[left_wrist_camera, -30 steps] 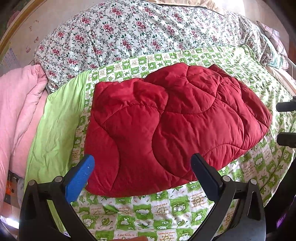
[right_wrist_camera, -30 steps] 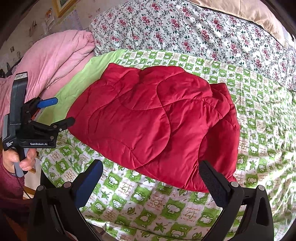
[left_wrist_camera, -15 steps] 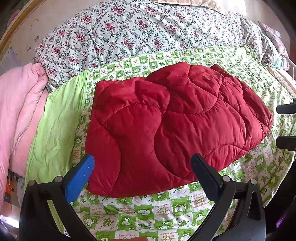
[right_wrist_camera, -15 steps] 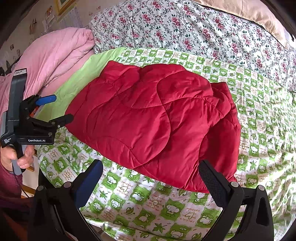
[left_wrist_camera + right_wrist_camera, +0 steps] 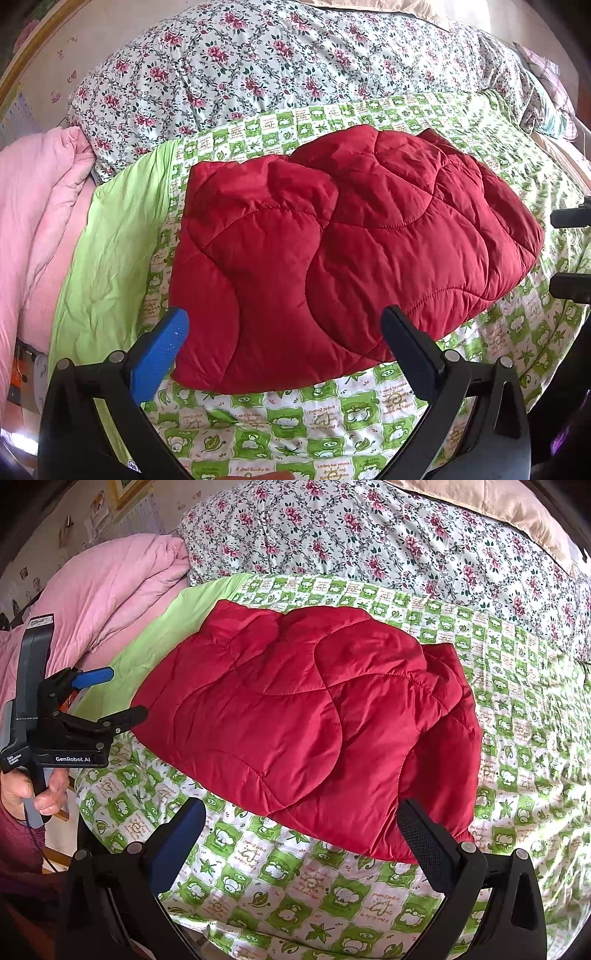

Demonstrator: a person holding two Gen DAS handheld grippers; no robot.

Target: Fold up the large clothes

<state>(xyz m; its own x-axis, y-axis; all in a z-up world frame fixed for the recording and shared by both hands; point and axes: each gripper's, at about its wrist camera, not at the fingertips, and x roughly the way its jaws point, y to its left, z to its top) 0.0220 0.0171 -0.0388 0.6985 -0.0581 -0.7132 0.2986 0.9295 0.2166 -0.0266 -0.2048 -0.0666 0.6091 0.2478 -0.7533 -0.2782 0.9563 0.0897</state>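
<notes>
A red quilted jacket (image 5: pixel 332 251) lies folded into a compact rectangle on the green-and-white patterned bedspread (image 5: pixel 303 424); it also shows in the right wrist view (image 5: pixel 295 716). My left gripper (image 5: pixel 284 336) is open and empty, hovering just above the jacket's near edge. It also shows in the right wrist view (image 5: pixel 122 698), held beside the jacket's left end. My right gripper (image 5: pixel 301 823) is open and empty over the jacket's near right corner. Its fingertips (image 5: pixel 569 218) show at the right edge of the left wrist view.
A floral duvet (image 5: pixel 277 62) is piled along the back of the bed. A pink quilt (image 5: pixel 33 221) lies at the left, beside a plain green sheet edge (image 5: pixel 107 258). The bed's near edge runs just below both grippers.
Both grippers have edged slightly closer to the jacket. The left gripper has risen a little in the right wrist view. The jacket has not moved.
</notes>
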